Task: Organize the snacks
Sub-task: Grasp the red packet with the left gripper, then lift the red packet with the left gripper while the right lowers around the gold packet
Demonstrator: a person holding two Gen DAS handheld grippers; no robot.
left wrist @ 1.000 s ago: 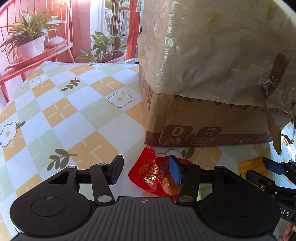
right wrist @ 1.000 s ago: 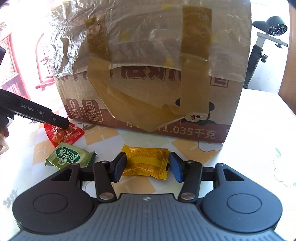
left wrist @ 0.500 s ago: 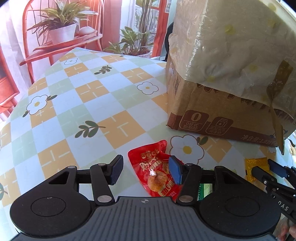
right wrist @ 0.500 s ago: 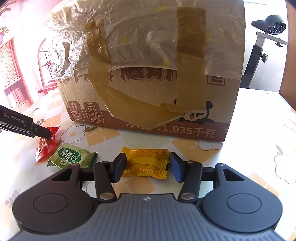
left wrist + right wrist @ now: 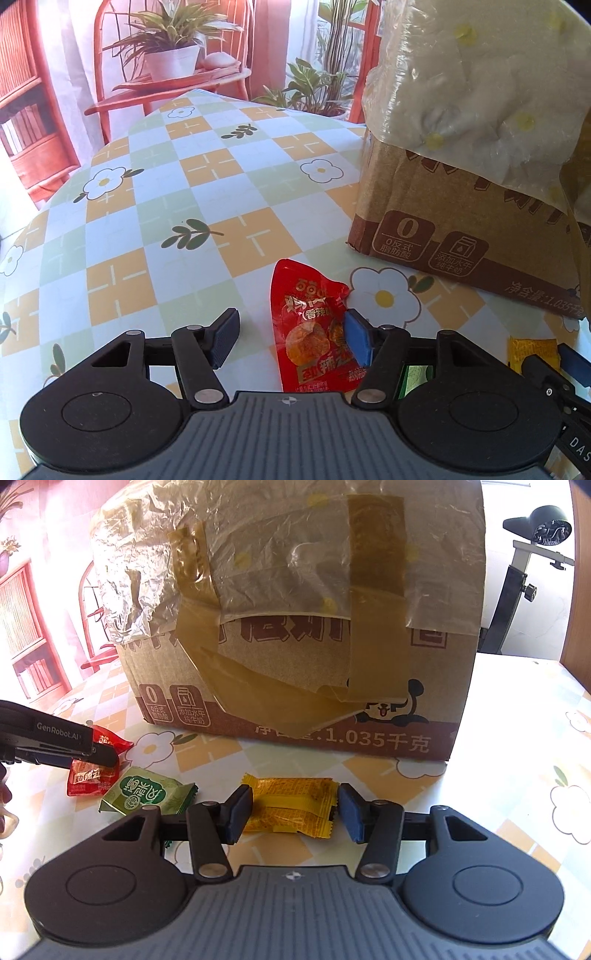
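Left gripper (image 5: 291,338): jaws just widened, open around red snack packet (image 5: 308,332) on tablecloth (image 5: 155,206). Right gripper (image 5: 293,812): half open astride yellow snack packet (image 5: 291,805), beside cardboard box (image 5: 303,635).

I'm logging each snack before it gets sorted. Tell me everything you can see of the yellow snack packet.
The yellow snack packet is a small crinkled plastic pillow pack with crimped, serrated ends and fine dark print too small to read; a folded seam runs along its length. It lies flat on the checked tablecloth, in front of the taped cardboard box and right of the green snack packet. It sits lengthwise between the open fingers of the right claw; whether the pads touch it is unclear.
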